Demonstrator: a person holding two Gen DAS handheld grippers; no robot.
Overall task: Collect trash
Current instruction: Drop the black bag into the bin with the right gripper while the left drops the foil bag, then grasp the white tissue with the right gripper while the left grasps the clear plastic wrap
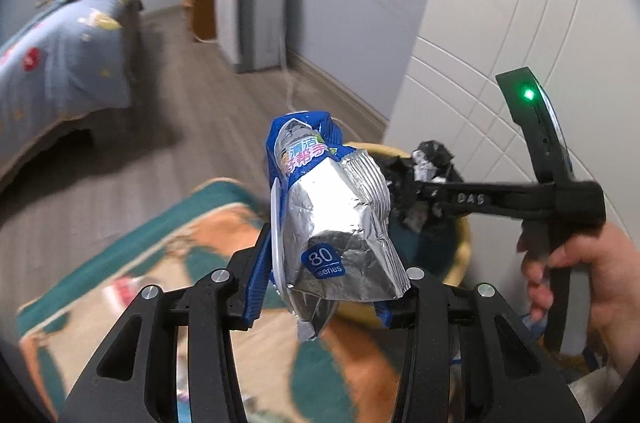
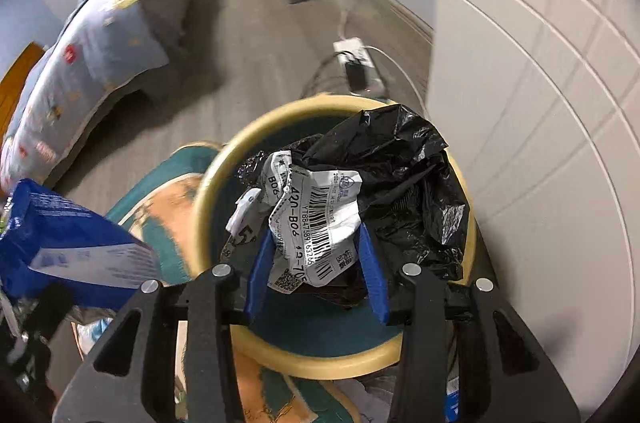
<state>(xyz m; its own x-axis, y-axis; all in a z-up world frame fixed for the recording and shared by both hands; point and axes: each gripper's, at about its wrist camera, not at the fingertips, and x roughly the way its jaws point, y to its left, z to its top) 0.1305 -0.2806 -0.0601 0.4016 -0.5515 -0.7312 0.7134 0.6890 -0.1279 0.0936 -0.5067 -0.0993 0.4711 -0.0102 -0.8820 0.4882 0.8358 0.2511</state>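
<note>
In the left wrist view my left gripper (image 1: 324, 263) is shut on a crumpled silver-and-blue foil packet (image 1: 340, 219), held up over the rug. To its right, my right gripper (image 1: 424, 191) reaches over the bin (image 1: 464, 251), with a hand (image 1: 580, 283) on its grip. In the right wrist view my right gripper (image 2: 316, 235) is shut on a crumpled black plastic bag with a white barcode label (image 2: 320, 215). It hangs directly over a teal bin with a yellow rim (image 2: 216, 175). The foil packet (image 2: 68, 243) shows at the left edge.
A teal and orange rug (image 1: 132, 263) lies by the bin. A bed with a blue quilt (image 2: 100, 35) stands to the left. A power strip with cables (image 2: 352, 55) lies on the wood floor behind the bin. A white panelled wall (image 2: 540, 103) is close on the right.
</note>
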